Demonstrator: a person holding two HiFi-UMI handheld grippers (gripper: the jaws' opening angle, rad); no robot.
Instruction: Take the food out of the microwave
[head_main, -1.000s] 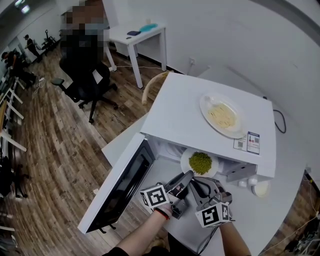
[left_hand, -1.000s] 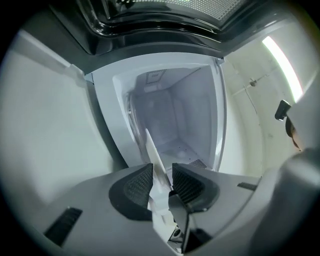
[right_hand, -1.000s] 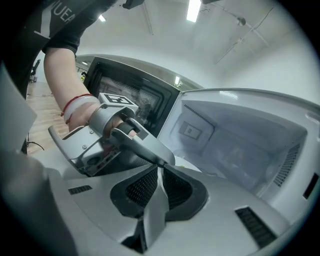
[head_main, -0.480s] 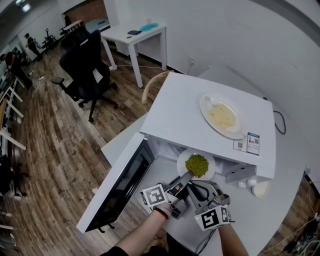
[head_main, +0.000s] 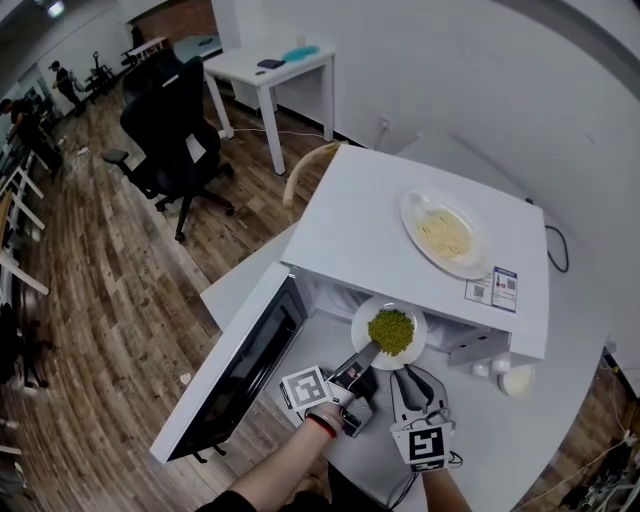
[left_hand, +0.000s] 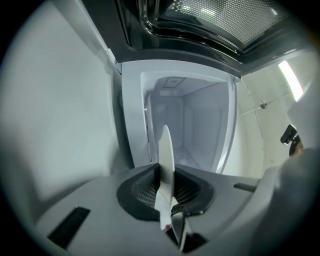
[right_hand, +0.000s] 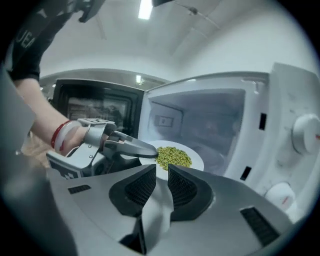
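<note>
Clamping the plate's (left_hand: 165, 150) rim are the left gripper's (head_main: 366, 352) fingers (left_hand: 142, 187)

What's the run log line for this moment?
left gripper: just closed on plate rim | right gripper: shut, empty | plate: peas, at microwave doorway

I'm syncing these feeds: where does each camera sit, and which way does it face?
Head view: on the person's head, looking steeply down at the open microwave; the left hand-held gripper, right hand-held gripper and left forearm show.
Left gripper view: rides that hand-held gripper, facing the cavity; its jaws have just been closing on the plate, seen edge-on.
Right gripper view: rides that hand-held gripper, facing the cavity; its jaws are empty.
Shared: both gripper views show the plate.
</note>
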